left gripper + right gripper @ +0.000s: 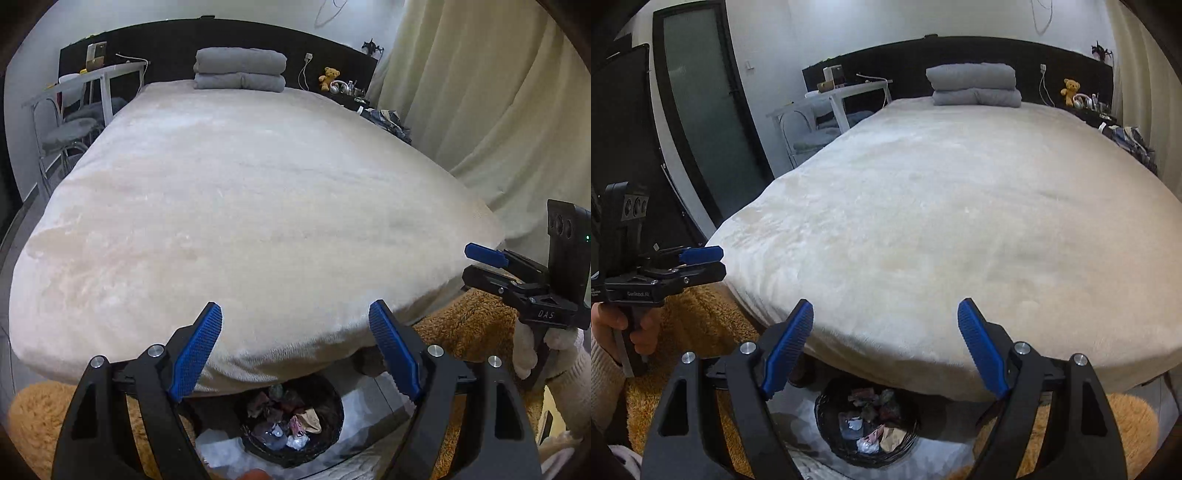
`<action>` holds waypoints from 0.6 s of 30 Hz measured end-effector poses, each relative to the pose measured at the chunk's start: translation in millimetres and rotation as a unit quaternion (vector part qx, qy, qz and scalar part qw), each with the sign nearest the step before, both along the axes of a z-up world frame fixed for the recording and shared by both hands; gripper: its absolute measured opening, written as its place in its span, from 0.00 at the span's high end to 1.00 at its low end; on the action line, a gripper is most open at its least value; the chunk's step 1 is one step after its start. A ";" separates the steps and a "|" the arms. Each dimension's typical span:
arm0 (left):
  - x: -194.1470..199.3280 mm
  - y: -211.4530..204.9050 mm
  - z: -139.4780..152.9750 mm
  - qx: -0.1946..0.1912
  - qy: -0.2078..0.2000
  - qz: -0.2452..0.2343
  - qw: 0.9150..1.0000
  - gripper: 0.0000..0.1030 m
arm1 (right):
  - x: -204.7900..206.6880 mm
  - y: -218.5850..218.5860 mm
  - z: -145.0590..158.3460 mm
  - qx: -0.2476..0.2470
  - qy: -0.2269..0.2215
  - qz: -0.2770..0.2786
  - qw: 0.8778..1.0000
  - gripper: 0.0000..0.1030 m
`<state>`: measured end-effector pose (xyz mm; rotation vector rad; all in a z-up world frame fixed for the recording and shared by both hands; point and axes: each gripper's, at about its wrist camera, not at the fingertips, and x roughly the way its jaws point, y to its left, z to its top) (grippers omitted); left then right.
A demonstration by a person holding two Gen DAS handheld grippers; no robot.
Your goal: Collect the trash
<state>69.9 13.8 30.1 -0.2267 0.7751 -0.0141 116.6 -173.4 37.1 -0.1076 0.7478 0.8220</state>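
A black woven bin [332, 435] [823, 410] stands on the floor at the foot of the bed, below both grippers. It holds several crumpled wrappers and scraps of paper [291, 417] [871, 424]. My left gripper [295, 336] is open and empty, held above the bin. My right gripper [885, 332] is also open and empty above the bin. The right gripper shows at the right of the left wrist view [484, 264]; the left gripper shows at the left of the right wrist view [701, 262]. The bed top shows no trash.
A large bed [258, 192] with a cream blanket fills the view, folded grey blankets [240, 70] at its head. An orange shaggy rug [461, 325] lies on both sides of the bin. White table and chairs [85, 96] stand left, curtain [480, 92] right, dark door [701, 110] left.
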 end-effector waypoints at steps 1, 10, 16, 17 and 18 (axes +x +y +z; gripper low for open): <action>1.4 1.7 3.7 0.003 -0.006 0.000 1.000 0.22 | 3.6 -0.5 3.6 0.004 -0.008 -0.003 1.000 0.23; 10.7 10.9 16.2 0.046 -0.053 0.013 0.997 0.07 | 23.0 -1.4 24.1 0.015 -0.076 -0.016 0.997 0.06; 6.0 15.6 8.3 0.065 -0.082 0.061 0.993 0.06 | 25.8 -1.5 12.4 0.016 -0.100 -0.023 0.995 0.05; 5.1 14.6 8.5 0.065 -0.087 0.059 0.992 0.06 | 25.4 -1.0 12.4 0.017 -0.101 -0.023 0.994 0.05; 4.1 14.0 8.5 0.067 -0.091 0.060 0.992 0.06 | 22.9 -0.3 12.9 0.016 -0.112 -0.025 0.993 0.05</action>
